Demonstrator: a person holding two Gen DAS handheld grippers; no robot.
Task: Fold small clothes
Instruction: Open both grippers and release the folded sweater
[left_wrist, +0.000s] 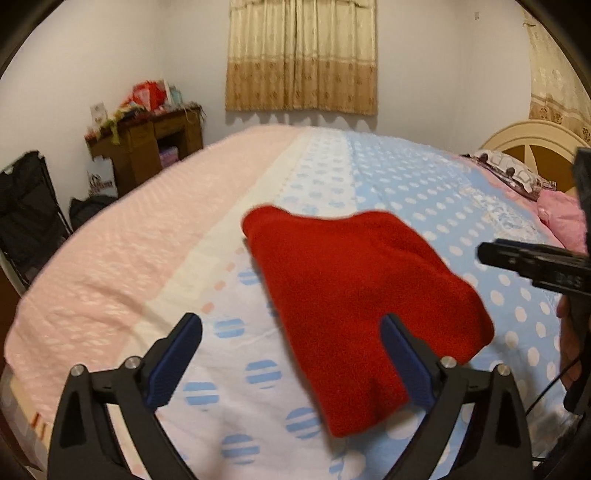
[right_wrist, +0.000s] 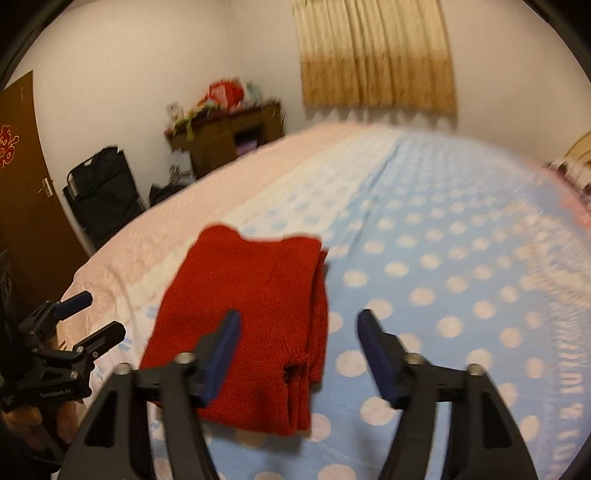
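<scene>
A small red fleece garment (left_wrist: 354, 295) lies folded flat on the bed; in the right wrist view it (right_wrist: 255, 317) shows stacked layers along its right edge. My left gripper (left_wrist: 291, 325) is open and empty above the bedspread, its right finger over the garment's near edge. My right gripper (right_wrist: 299, 325) is open and empty, its left finger over the garment, its right finger over the blue cover. Each gripper also shows in the other's view: the right one (left_wrist: 524, 258) at the right edge, the left one (right_wrist: 88, 317) at the lower left.
The bed has a pink, white and blue polka-dot bedspread (left_wrist: 424, 192). Pillows (left_wrist: 517, 173) and a cream headboard (left_wrist: 535, 136) are at the right. A cluttered wooden dresser (left_wrist: 147, 144), a black folding chair (left_wrist: 26, 206) and a curtain (left_wrist: 301, 55) stand beyond the bed. A brown door (right_wrist: 22, 184) is at left.
</scene>
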